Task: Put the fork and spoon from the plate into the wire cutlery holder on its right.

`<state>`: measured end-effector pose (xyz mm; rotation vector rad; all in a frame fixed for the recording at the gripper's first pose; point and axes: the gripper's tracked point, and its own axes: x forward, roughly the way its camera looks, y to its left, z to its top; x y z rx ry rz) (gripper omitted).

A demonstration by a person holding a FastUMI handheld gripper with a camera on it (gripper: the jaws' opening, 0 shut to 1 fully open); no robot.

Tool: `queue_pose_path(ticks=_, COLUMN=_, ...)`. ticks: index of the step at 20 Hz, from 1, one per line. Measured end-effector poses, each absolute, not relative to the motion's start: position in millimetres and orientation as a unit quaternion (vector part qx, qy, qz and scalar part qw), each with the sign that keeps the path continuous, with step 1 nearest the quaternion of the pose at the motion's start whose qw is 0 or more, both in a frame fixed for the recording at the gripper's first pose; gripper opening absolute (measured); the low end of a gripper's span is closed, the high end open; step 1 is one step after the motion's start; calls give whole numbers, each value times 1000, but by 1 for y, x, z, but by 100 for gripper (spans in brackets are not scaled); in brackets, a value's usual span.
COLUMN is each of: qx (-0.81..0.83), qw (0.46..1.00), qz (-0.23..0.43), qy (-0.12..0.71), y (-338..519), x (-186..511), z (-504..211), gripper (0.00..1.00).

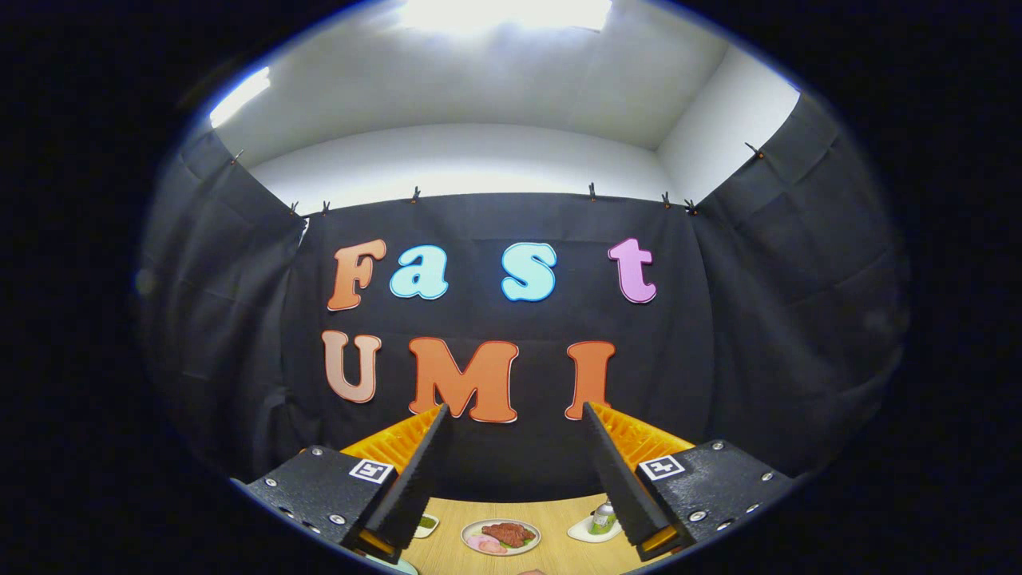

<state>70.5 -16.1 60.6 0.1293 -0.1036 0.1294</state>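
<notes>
My gripper [515, 409] is open, its two fingers spread wide with nothing between them. It is tilted up, so the fingers point at the booth's black cloth wall, well above the wooden table [551, 511]. Only a narrow strip of the table shows between the finger bases. A pale rim of a plate [397, 565] peeks out under the left finger's base, and what lies on it is hidden.
On the table strip beyond the fingers sit a round plate of meat and greens [501, 537], a small dish with something green [426, 525], and a white dish [587, 533] holding a small green bottle [604, 517]. The cloth wall closes off the table's back.
</notes>
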Motion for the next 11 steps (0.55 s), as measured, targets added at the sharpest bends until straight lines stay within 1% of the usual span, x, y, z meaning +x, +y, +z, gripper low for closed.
queue_pose_path(ticks=11, qx=31, qw=997, qz=45, qy=-62, y=-31, x=59, z=63, gripper=96)
